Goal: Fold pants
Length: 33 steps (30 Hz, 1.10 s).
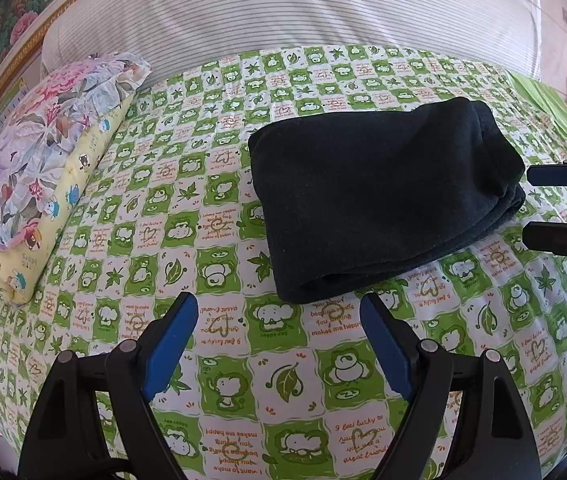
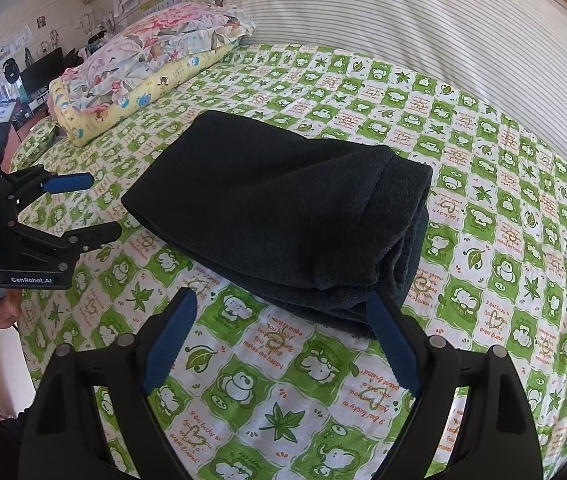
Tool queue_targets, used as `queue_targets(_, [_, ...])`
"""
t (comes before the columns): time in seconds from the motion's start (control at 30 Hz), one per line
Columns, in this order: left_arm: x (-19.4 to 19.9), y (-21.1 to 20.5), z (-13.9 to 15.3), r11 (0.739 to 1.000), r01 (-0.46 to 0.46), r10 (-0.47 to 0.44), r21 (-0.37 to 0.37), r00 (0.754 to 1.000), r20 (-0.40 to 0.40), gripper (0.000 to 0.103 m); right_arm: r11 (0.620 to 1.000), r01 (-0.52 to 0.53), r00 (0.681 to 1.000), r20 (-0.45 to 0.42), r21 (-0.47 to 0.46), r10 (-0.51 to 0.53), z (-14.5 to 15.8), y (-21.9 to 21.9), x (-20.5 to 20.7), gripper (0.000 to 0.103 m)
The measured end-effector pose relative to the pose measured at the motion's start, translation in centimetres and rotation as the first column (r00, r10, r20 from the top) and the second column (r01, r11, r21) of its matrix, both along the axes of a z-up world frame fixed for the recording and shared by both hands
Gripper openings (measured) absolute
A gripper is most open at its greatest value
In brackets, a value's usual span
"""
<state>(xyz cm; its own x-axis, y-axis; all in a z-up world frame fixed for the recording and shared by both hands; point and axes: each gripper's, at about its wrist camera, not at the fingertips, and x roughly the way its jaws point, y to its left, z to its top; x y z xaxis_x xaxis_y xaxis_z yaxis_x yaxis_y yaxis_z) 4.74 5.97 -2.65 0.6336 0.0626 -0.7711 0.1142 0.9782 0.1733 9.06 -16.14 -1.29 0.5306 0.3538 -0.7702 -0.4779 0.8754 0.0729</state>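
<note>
The dark pants [image 1: 383, 196] lie folded into a thick rectangle on the green patterned bed sheet [image 1: 243, 380]; they also show in the right wrist view [image 2: 283, 224]. My left gripper [image 1: 279, 308] is open and empty, just short of the bundle's near folded edge. My right gripper [image 2: 281, 308] is open and empty, with its right finger beside the bundle's layered corner. In the left wrist view the right gripper [image 1: 527, 204] sits at the bundle's right end. In the right wrist view the left gripper [image 2: 105, 206] sits at its left end.
A floral pillow [image 1: 43, 136] on a yellow cartoon cushion [image 1: 39, 236] lies at the bed's left side. A striped white bolster [image 1: 283, 8] runs along the far side. A framed picture [image 1: 7, 20] hangs behind. Room furniture [image 2: 39, 72] shows beyond the bed.
</note>
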Motion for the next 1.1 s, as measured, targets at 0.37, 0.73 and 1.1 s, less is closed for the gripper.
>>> queue_targets(0.37, [0.05,0.07,0.21,1.000,0.000,0.000,-0.001,1.000,0.007,0.084,1.000,0.000,1.000,0.001,0.001,0.000,0.04,0.06,-0.02,0.087])
queue_targets(0.73, [0.21,0.22,0.25,1.000,-0.010,0.010,-0.001,1.000,0.010,0.084,1.000,0.001,1.000,0.004,0.004,-0.001,0.18,0.00,-0.10,0.087])
queue_targets(1.1, [0.33,0.19,0.21,1.000,-0.022,0.022,0.009,0.999,0.031,0.084,1.000,0.000,1.000,0.004,0.006,0.000,0.14,-0.11,-0.13,0.087])
